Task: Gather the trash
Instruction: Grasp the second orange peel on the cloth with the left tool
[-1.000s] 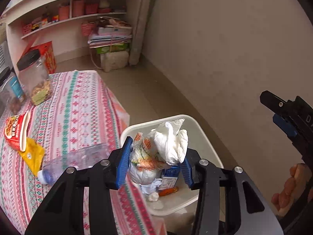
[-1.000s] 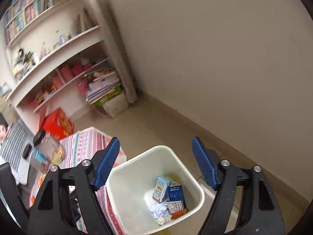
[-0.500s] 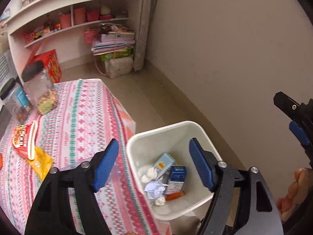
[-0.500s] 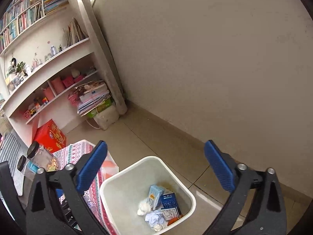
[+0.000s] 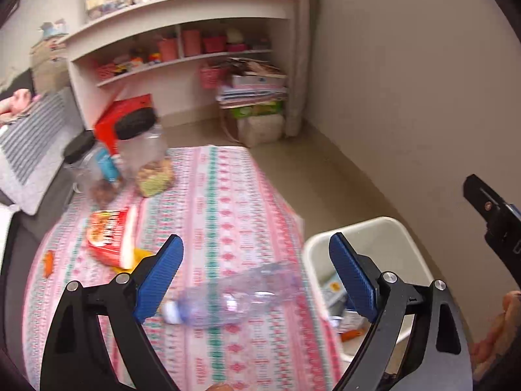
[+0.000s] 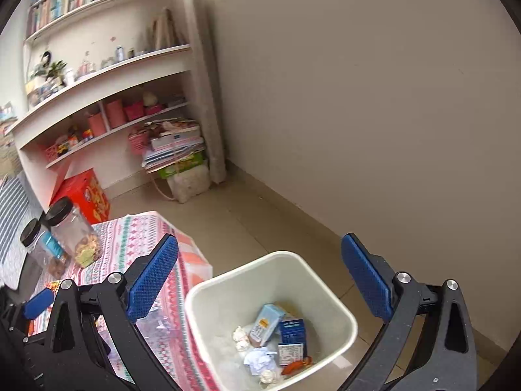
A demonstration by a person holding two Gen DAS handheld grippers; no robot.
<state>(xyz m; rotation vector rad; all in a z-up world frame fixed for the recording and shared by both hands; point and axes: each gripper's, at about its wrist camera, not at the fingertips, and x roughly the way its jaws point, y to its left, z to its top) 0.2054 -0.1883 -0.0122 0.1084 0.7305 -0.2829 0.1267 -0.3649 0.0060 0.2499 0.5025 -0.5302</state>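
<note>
1. While both sets of fingers are sitting spread wide with nothing between them, the left gripper is pointing down at the table and the right gripper is hanging over the bin.
2. Right between the left pads, around 6 o'clock in the left view, a clear plastic bottle is lying on its side on the patterned tablecloth, white cap toward 8 o'clock. I'm guessing that's the next grab.
3. Out at 9 o'clock from the left gripper, a red instant noodle cup is lying tipped over with a yellow wrapper tucked beside it, plus a small orange scrap further out.
4. The bin is standing on the floor right beside the table's corner and is already holding a pale blue carton, a dark blue carton, crumpled tissues and an orange bit. So I'm calling it roughly halfway.
5. Two black-lidded jars at 11 o'clock are looking like keepers, not trash.
6. Labels: print on the cartons and cup is too blurry to read.
</note>
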